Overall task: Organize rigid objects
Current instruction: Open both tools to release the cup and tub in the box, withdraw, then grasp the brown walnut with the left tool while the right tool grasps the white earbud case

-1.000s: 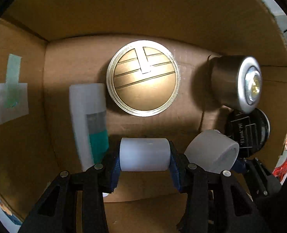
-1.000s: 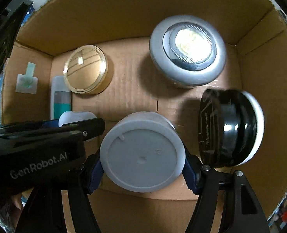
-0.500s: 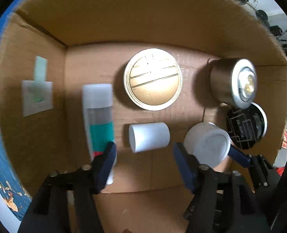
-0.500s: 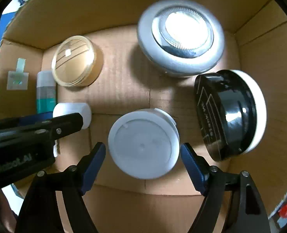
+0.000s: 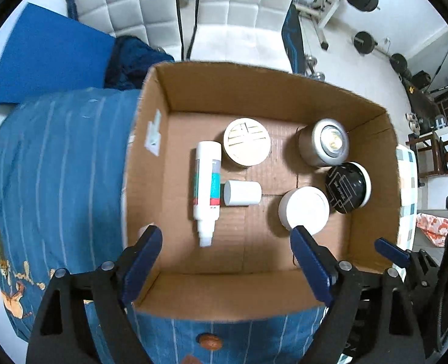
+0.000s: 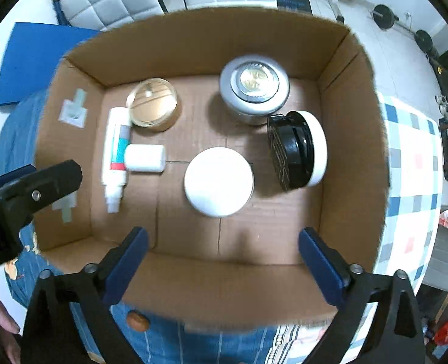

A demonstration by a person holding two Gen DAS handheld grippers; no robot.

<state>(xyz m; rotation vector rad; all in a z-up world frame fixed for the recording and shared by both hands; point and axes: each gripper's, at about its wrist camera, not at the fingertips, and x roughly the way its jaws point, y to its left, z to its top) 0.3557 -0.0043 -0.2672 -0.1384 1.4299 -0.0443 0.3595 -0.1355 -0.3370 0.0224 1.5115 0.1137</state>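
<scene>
Two grippers hang wide open and empty over the cardboard box [image 6: 351, 139]: my left gripper [image 5: 225, 253] and right gripper [image 6: 222, 256] each show blue-padded fingers [image 6: 127, 259] spread apart, holding nothing. Six rigid pieces lie on the box floor. Nearest my right fingers is the matte white jar [image 6: 218, 181], lid up; beside it the glossy black jar [image 6: 296, 148] lies tipped on its side, and beyond sits the brushed-metal puck light [image 6: 254, 86]. To the left, the small white cylinder [image 5: 242, 193] lies touching the long white tube [image 5: 206, 188] with its teal and red bands, near the round gold compact [image 5: 246, 145]. I judge the packing nearly done; only straightening the black jar may remain.
</scene>
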